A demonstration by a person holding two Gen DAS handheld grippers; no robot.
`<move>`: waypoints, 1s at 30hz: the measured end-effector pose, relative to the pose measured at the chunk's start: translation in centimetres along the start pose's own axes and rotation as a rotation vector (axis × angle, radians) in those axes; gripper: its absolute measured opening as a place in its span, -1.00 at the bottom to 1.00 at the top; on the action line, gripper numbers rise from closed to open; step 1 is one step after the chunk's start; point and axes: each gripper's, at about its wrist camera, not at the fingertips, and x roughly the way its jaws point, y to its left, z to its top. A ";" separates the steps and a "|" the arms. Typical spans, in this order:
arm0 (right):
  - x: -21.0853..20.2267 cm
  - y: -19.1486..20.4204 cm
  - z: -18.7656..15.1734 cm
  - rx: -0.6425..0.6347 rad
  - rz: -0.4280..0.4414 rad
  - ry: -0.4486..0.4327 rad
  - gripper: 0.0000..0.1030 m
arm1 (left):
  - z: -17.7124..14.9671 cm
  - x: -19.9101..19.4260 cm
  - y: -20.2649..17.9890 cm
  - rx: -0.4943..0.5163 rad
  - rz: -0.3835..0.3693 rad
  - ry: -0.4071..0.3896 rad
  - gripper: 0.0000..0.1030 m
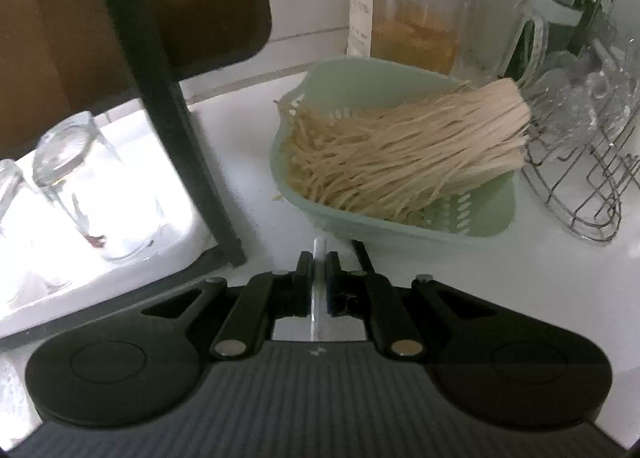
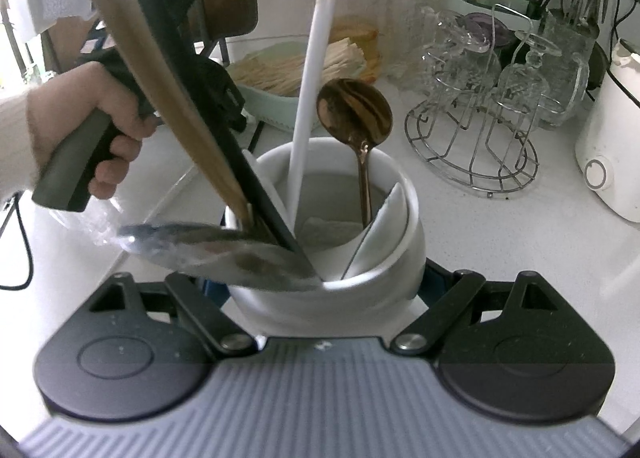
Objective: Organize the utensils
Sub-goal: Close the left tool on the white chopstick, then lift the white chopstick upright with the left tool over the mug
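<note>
Right hand-held gripper [image 2: 324,290] clasping white utensil holder [image 2: 332,286], left hand-held gripper [image 1: 319,258] pinching thin white stick [image 1: 319,254]

Soft daylight, fisheye warp, slight blur

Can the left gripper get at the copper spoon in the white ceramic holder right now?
Probably not yet. The left gripper is shut on a thin white stick, and a wooden handle and black handle lean between it and the copper-coloured metal spoon in the white ceramic utensil holder.

White utensil holder [image 2: 376,258] with copper spoon [image 2: 354,111], between right hand-held gripper's [image 2: 324,286] fingers.
</note>
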 end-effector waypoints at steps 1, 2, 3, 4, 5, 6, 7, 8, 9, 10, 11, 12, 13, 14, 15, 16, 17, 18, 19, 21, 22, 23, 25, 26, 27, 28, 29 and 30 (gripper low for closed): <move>0.1 0.0 0.1 -0.001 0.001 0.005 0.77 | -0.1 -0.5 0.1 -0.011 -0.005 -0.006 -0.86; 0.1 0.0 0.2 -0.004 0.003 0.008 0.77 | -0.1 -1.1 0.1 -0.019 -0.010 -0.013 -0.86; 0.1 0.0 0.2 -0.005 0.005 0.010 0.77 | -0.2 -1.7 0.1 -0.025 -0.012 -0.022 -0.86; 0.1 -0.1 0.1 -0.004 0.008 0.010 0.77 | -0.4 -2.5 0.2 -0.030 -0.014 -0.032 -0.86; 0.1 -0.1 0.1 -0.003 0.012 0.008 0.78 | -0.5 -3.2 0.2 -0.035 -0.015 -0.042 -0.86; 0.1 -0.1 0.0 -0.001 0.014 0.006 0.78 | -0.7 -3.9 0.2 -0.040 -0.018 -0.050 -0.86; 0.1 -0.1 -0.1 0.002 0.014 0.010 0.78 | -0.8 -4.6 0.1 -0.045 -0.024 -0.058 -0.86; 0.1 -0.1 -0.1 0.001 0.012 0.011 0.78 | -1.0 -5.3 0.1 -0.050 -0.028 -0.068 -0.86; 0.1 0.0 -0.1 -0.001 0.012 0.009 0.78 | -1.1 -6.0 0.1 -0.056 -0.031 -0.075 -0.86; 0.2 -0.1 -0.1 -0.002 0.015 0.006 0.78 | -1.2 -6.7 0.0 -0.063 -0.033 -0.083 -0.86; 0.3 -0.2 0.0 -0.001 0.018 0.007 0.78 | -1.4 -7.4 -0.1 -0.067 -0.033 -0.091 -0.86; 0.3 -0.2 0.1 0.000 0.019 0.009 0.78 | -1.5 -8.3 -0.1 -0.073 -0.030 -0.098 -0.86; 0.3 -0.2 0.2 0.003 0.019 0.010 0.78 | -1.5 -9.0 -0.1 -0.082 -0.027 -0.105 -0.86; 0.4 -0.2 0.4 0.005 0.021 0.007 0.79 | -1.5 -9.9 -0.1 -0.095 -0.022 -0.114 -0.86; 0.4 -0.3 0.5 0.006 0.027 0.001 0.79 | -1.7 -11.0 -0.1 -0.106 -0.016 -0.125 -0.86; 0.4 -0.3 0.7 0.003 0.032 -0.007 0.79 | -1.8 -11.8 -0.1 -0.116 -0.009 -0.135 -0.86; 0.4 -0.3 0.8 -0.004 0.037 -0.015 0.78 | -2.0 -12.9 0.0 -0.132 0.002 -0.142 -0.86; 0.3 -0.3 1.0 -0.015 0.043 -0.023 0.78 | -2.3 -13.7 0.1 -0.152 0.006 -0.147 -0.87; 0.3 -0.3 1.1 -0.024 0.049 -0.033 0.78 | -2.6 -14.6 0.2 -0.169 0.005 -0.152 -0.87; 0.3 -0.5 1.4 -0.031 0.068 -0.057 0.78 | -3.2 -16.1 0.1 -0.191 0.020 -0.167 -0.87; 0.3 -0.5 1.5 -0.032 0.075 -0.063 0.78 | -3.5 -16.7 0.0 -0.199 0.026 -0.174 -0.87; 0.4 -0.6 1.6 -0.036 0.082 -0.067 0.78 | -3.8 -17.3 -0.1 -0.214 0.030 -0.179 -0.87; 0.6 -0.7 1.6 -0.056 0.097 -0.073 0.79 | -4.5 -18.2 -0.1 -0.242 0.039 -0.182 -0.87; 0.7 -0.7 1.6 -0.072 0.106 -0.074 0.79 | -4.9 -18.6 -0.2 -0.257 0.047 -0.186 -0.87; 0.8 -0.7 1.6 -0.088 0.115 -0.076 0.78 | -5.3 -19.0 -0.2 -0.268 0.052 -0.187 -0.87; 0.9 -0.7 1.6 -0.099 0.123 -0.076 0.78 | -5.8 -19.3 -0.2 -0.280 0.056 -0.186 -0.87; 1.0 -0.8 1.6 -0.108 0.130 -0.076 0.77 | -6.2 -19.4 -0.2 -0.296 0.060 -0.181 -0.87; 1.1 -0.9 1.6 -0.113 0.138 -0.075 0.75 | -6.6 -19.6 -0.2 -0.312 0.062 -0.175 -0.87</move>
